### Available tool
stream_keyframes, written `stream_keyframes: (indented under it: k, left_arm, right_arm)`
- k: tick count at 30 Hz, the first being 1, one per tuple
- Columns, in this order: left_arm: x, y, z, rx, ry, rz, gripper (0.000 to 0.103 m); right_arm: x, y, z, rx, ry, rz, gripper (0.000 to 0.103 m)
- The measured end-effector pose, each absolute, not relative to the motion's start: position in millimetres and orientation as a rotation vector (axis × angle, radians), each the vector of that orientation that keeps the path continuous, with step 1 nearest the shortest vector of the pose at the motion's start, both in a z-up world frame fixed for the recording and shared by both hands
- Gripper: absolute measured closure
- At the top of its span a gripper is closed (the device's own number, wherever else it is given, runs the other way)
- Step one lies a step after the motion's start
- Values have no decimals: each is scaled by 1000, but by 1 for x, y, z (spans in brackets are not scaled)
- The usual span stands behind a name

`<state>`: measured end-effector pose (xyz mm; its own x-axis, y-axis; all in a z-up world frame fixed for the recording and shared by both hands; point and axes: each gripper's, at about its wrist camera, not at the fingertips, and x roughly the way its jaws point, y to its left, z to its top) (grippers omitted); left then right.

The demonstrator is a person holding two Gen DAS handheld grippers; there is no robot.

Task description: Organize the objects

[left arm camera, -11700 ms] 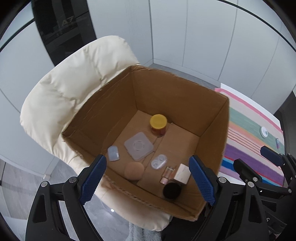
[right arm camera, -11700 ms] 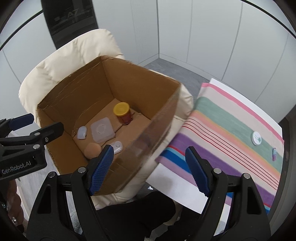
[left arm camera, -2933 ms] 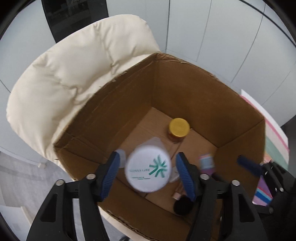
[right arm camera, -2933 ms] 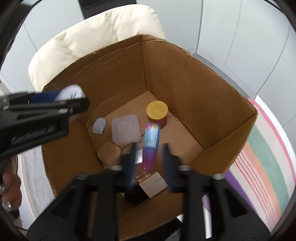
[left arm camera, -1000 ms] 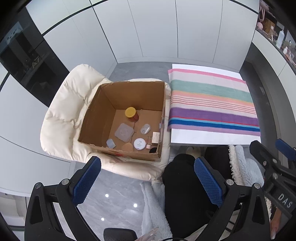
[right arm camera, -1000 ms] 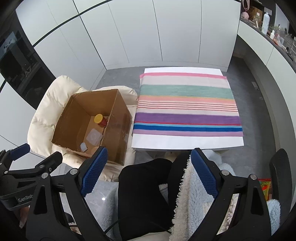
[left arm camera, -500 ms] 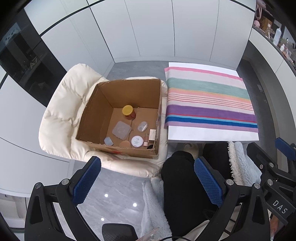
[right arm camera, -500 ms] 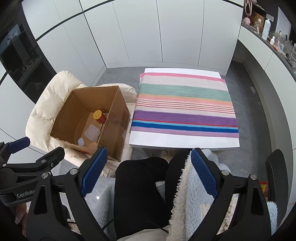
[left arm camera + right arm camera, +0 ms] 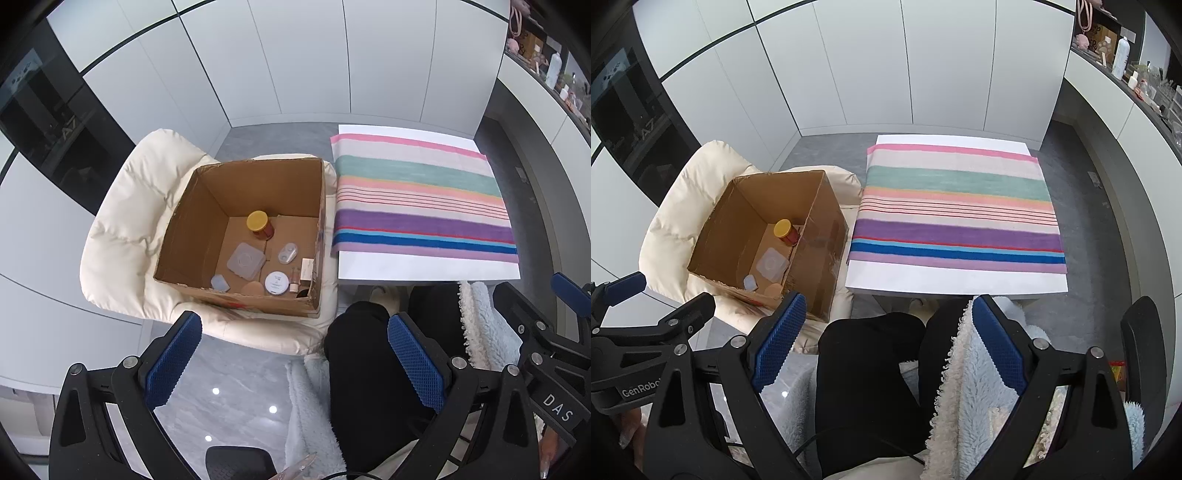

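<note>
Both grippers up high over my lap, pointing down. Left gripper (image 9: 293, 363) jaws spread wide, nothing between them; right gripper (image 9: 888, 341) same, wide apart and empty. Cardboard box (image 9: 207, 210) sits on the cream padded chair (image 9: 125, 221), just beside the tabletop (image 9: 424, 264), which carries only the striped cloth (image 9: 421, 195). All the small items are on the box floor: yellow-lidded jar (image 9: 259, 223) toward the back, square translucent container (image 9: 245, 260) mid-floor, clear lens case (image 9: 287, 253) to its right, round white tin (image 9: 276, 283), small bluish case (image 9: 220, 283) and tan sponge (image 9: 252, 288) along the near wall, small bottle (image 9: 294, 277) and white carton (image 9: 306, 268) by the right wall.
</note>
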<state>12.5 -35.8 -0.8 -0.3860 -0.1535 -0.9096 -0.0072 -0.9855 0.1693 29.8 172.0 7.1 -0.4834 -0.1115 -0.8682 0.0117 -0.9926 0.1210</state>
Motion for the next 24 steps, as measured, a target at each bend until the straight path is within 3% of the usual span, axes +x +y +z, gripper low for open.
stream_keyframes:
  k: [24]
  left_arm:
    - [13,-33,-2,1695,-242,-2532,1]
  right_arm:
    - [31,174,5,1562,-141,-2653,10]
